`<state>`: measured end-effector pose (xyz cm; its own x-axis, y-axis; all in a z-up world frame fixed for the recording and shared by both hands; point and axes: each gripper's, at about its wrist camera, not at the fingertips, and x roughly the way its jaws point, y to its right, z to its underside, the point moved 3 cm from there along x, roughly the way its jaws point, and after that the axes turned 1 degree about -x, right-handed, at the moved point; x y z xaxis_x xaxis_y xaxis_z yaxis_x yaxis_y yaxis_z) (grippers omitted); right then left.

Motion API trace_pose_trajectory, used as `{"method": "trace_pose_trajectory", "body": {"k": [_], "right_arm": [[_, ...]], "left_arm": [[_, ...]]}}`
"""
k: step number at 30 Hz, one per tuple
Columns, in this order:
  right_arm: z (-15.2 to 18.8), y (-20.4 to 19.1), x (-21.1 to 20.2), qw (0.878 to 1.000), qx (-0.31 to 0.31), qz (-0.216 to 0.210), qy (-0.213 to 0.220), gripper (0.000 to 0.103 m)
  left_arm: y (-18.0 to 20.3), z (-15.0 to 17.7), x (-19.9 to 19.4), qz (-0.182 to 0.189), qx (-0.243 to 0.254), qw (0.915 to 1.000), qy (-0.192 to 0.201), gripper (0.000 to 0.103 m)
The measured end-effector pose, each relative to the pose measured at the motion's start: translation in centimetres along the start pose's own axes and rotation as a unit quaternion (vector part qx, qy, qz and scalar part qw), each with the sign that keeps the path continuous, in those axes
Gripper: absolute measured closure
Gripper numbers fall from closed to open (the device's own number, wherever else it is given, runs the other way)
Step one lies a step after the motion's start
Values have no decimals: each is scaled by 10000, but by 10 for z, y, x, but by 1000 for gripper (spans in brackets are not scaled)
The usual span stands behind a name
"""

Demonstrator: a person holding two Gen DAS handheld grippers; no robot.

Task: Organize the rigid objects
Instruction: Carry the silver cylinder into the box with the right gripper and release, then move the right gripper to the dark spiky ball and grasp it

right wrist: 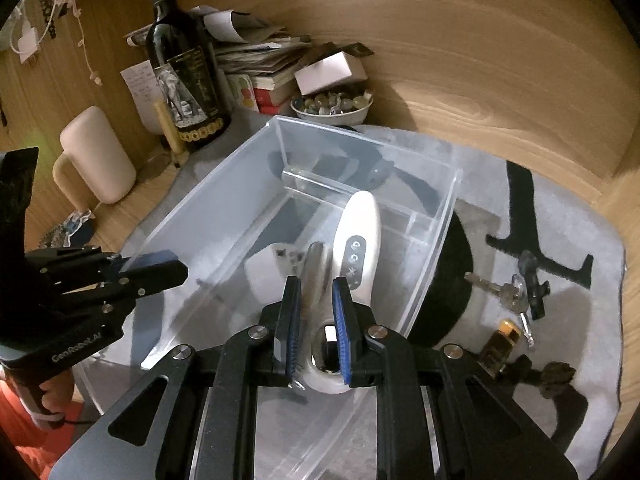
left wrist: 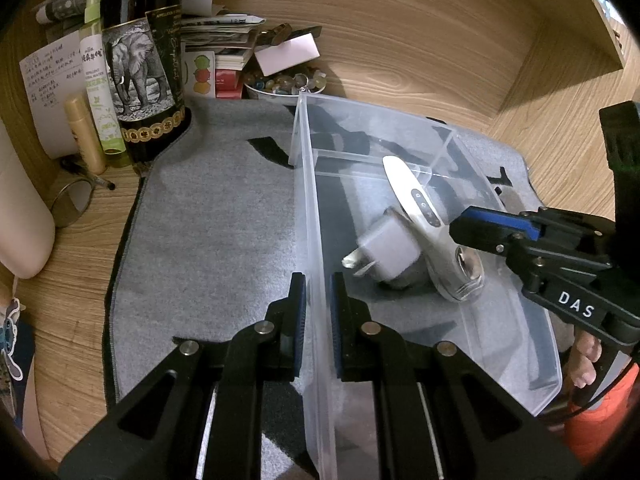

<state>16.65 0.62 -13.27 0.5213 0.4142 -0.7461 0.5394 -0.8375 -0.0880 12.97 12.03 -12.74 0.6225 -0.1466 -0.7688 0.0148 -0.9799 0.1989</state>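
Left wrist view: left gripper (left wrist: 318,300) at bottom center, jaws pinching the left wall of 1 clear bin (left wrist: 520,320). Mid-frame inside the bin: 1 white handheld device (left wrist: 424,216) and 1 white charger (left wrist: 386,250). Upper left: 1 wine bottle (left wrist: 140,60).

Right wrist view: right gripper (right wrist: 316,312) bottom center over the bin, jaws narrowly apart around the device's silver end, contact unclear. Right side on the grey mat (right wrist: 560,220): 1 bunch of keys (right wrist: 508,288).
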Motion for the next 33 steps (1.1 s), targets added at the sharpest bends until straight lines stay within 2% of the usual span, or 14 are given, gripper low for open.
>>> {"method": "trace_pose_trajectory", "body": {"k": [5,8,13,19,26,33], "right_arm": [[-1,1,-4,10000,-2,16,63,88],[-1,1,-8,9999,4,6,119,83],[-5,4,-30,9986,11,126,521,49],[-10,20,-63,9930,145,507,1053,24],[-7,58,-85,9839,449,1124,1313,21],[19,113,-72,9787,981,1588,851,21]], "left_arm": [[0,0,0,3,-2,10000,1,93],[0,1,0,6,-2,10000,-1,93],[1,1,0,0,4,10000,0,93],[1,1,0,3,-7,10000,2,93],[0,1,0,6,-3,10000,-1,93],[0,1,0,5,-7,10000,2,93]]}}
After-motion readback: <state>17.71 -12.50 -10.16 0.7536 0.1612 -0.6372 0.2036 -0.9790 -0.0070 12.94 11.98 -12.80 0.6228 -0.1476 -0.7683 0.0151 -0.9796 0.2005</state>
